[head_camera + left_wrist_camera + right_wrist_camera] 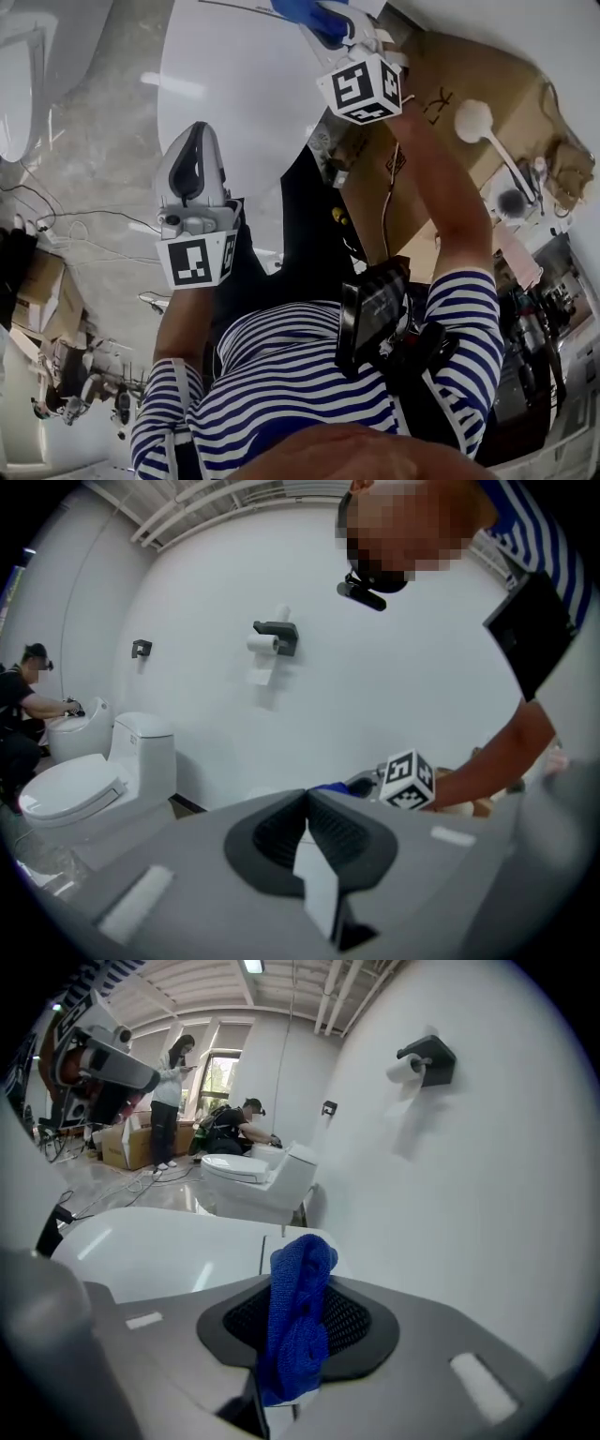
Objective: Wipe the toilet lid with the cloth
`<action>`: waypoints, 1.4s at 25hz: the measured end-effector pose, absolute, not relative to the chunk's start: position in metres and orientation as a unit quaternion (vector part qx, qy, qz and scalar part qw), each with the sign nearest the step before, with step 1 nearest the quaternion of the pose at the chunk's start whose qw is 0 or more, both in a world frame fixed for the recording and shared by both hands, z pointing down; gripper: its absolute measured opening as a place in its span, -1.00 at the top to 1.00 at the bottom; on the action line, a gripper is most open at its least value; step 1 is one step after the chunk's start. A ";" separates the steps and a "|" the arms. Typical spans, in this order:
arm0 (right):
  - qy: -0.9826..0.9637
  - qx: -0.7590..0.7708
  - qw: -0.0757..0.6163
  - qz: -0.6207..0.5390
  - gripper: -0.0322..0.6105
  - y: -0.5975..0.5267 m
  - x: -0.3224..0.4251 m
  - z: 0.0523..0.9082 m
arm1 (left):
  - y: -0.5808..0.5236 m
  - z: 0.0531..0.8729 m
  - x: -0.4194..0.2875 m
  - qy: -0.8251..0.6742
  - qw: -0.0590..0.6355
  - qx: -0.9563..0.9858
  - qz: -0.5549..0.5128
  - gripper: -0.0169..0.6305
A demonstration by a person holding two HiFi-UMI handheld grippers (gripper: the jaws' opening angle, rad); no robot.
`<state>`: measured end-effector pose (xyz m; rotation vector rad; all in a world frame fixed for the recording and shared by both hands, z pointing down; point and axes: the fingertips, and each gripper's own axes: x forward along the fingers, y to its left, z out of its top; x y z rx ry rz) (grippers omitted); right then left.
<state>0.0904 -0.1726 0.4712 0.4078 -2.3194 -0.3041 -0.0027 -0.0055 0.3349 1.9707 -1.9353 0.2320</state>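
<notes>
Where jaws clamp it, cloth (298,1326) partly hidden

White wall (412,677) — glossy grey floor (98,141)

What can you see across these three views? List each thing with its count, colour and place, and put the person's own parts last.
toilet lid: one, white, closed, below the right gripper
cloth: one, blue, bunched between the right gripper's jaws
toilet roll: one, white, on a dark holder on the wall
other toilets: two, white, along the wall further off
cardboard box: one, brown, beside the toilet
other people: two, one standing and one crouched at a far toilet
striped shirt: one, blue and white, on the person
left gripper: one, grey, jaws together and empty, held clear of the lid
right gripper: one, grey, jaws clamped on the cloth, above the lid
</notes>
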 end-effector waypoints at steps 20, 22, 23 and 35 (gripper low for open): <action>-0.890 0.155 0.421 -0.081 0.54 -0.284 0.094 0.575 | -0.047 0.374 -0.010 -0.707 0.207 0.668 0.104 0.94; -0.889 0.152 0.425 -0.081 0.54 -0.282 0.094 0.580 | -0.047 0.374 -0.012 -0.709 0.206 0.666 0.103 0.94; -0.888 0.152 0.427 -0.081 0.54 -0.281 0.093 0.582 | -0.046 0.374 -0.014 -0.710 0.206 0.665 0.102 0.94; -0.885 0.149 0.434 -0.083 0.54 -0.267 0.094 0.586 | -0.039 0.374 -0.021 -0.713 0.207 0.663 0.099 0.94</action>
